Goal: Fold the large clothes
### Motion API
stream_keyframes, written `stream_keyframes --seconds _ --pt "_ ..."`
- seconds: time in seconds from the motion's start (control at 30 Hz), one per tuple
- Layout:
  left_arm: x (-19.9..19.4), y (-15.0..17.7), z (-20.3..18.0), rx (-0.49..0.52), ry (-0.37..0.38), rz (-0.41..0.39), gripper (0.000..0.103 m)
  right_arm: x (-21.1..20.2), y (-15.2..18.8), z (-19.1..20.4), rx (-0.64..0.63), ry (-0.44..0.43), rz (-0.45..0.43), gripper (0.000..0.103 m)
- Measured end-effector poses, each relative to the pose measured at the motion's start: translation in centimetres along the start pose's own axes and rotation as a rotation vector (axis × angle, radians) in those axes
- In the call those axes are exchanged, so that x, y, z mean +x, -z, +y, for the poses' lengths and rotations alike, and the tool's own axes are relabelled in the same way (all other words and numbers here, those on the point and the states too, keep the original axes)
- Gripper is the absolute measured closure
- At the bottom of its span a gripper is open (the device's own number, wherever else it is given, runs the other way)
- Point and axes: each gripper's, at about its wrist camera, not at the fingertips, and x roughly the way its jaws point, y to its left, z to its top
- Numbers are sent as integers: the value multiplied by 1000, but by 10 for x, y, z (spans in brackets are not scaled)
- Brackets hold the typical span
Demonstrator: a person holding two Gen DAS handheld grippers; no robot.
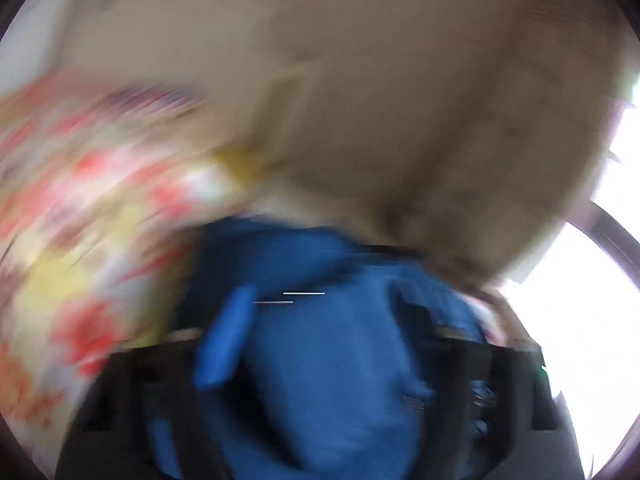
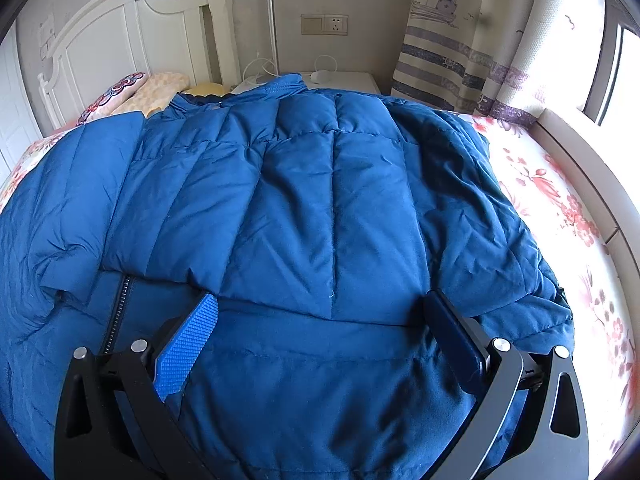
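Blue jacket (image 2: 304, 208) between wide-open right tool (image 2: 320, 320); left tool's (image 1: 324, 320) grip blurred, untellable.

Right hand-held gripper (image 2: 324, 320): black frame, silver screws, blue ribbed pads (image 2: 188, 344).

The right claw (image 2: 320, 312) tilts downward with jaws spread wide; the left claw (image 1: 320, 312) is motion-blurred, jaws parted.

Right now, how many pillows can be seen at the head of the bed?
2. An embroidered red-patterned pillow lies on the left by the headboard; a peach pillow lies beside it on the right. The blue jacket may hide more.
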Motion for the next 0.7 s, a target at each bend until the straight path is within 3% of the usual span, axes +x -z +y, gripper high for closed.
stream_keyframes --seconds 0.07,0.13,0.2,0.27,0.33,0.43,0.53,0.7 --pt "31 -6 27 -129 -58 93 66 0 0 1 -3 6 2 5" --pt "45 -6 36 -151 -68 119 66 0 0 3 -10 17 3 5" --pt "48 -2 28 -42 -114 95 66 -3 0 4 -16 36 -15 5" --pt "47 6 22 94 -170 48 66 -22 3 11 -41 60 -112 8" --pt "53 5 35 42 -118 72 62 -58 14 44 -193 7 -283 8" --pt "49 5 54 -48 -47 61 53 -88 35 112 -487 -57 -374 8" --pt "50 5 53 -50 -36 52 44 -93 62 193 -823 -46 -358 8" --pt "40 7 50 -46 -25 38 32 -77 69 256 -957 -90 -304 9"
